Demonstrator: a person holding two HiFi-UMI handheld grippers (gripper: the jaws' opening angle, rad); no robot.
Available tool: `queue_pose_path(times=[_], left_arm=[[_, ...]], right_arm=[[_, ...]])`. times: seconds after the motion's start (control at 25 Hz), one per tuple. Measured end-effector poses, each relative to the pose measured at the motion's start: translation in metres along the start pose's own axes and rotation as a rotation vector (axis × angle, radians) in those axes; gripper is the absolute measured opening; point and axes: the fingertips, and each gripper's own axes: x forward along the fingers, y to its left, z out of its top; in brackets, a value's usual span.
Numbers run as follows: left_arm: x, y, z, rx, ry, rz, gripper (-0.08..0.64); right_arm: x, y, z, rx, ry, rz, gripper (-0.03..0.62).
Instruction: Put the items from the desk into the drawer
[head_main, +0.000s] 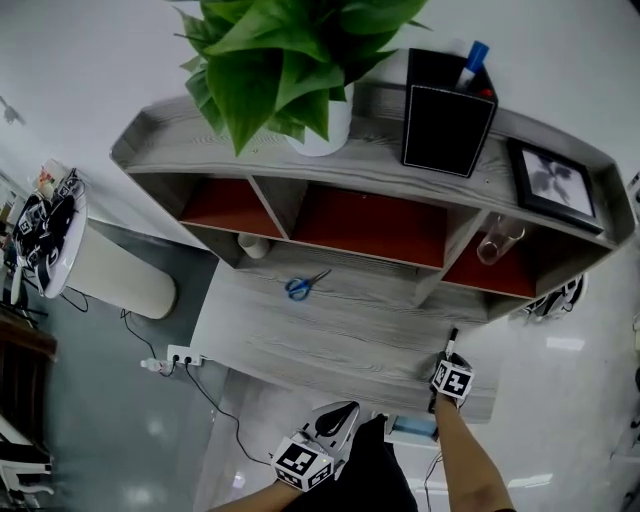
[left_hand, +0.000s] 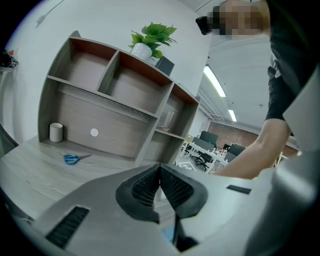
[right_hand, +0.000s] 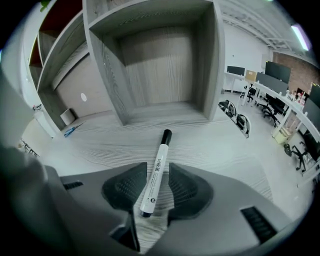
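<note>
The hutch (head_main: 380, 165) has a clear glass (head_main: 495, 242) in its right bay and a white cup (head_main: 255, 245) at lower left. On top, a white pot (head_main: 325, 130) carries a plant (head_main: 280, 50), and a black pen holder (head_main: 445, 125) has a blue-capped pen (head_main: 473, 60). The marker (right_hand: 157, 170) lies at the desk's (right_hand: 215, 145) front right, between the right gripper's (right_hand: 157, 166) parted jaws, unpinched. The left gripper's (left_hand: 160, 167) jaws are together, empty. A pale blue thing (head_main: 410, 430) under the desk edge is mostly hidden.
</note>
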Motion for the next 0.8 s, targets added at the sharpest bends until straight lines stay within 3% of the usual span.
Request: queue_pose_path(times=[0.2, 0.44, 0.6, 0.8], left_arm=[[0.002, -0.002, -0.011, -0.002, 0.027, -0.012, 0.014], [0.006, -0.002, -0.013, 0.002, 0.026, -0.039, 0.014], [0.003, -0.004, -0.012, 0.012, 0.014, -0.065, 0.014], [-0.012, -0.019, -0.013, 0.059, -0.001, -0.111, 0.014]], right_arm=[[0.003, -0.007, -0.004, 0.031, 0.011, -0.014, 0.101], [-0.007, -0.008, -0.004, 0.035, -0.017, 0.041, 0.08], [-0.04, 0.006, -0.014, 0.022, -0.075, 0.066, 0.08], [-0.104, 0.028, -0.053, 0.133, -0.102, 0.087, 0.08]])
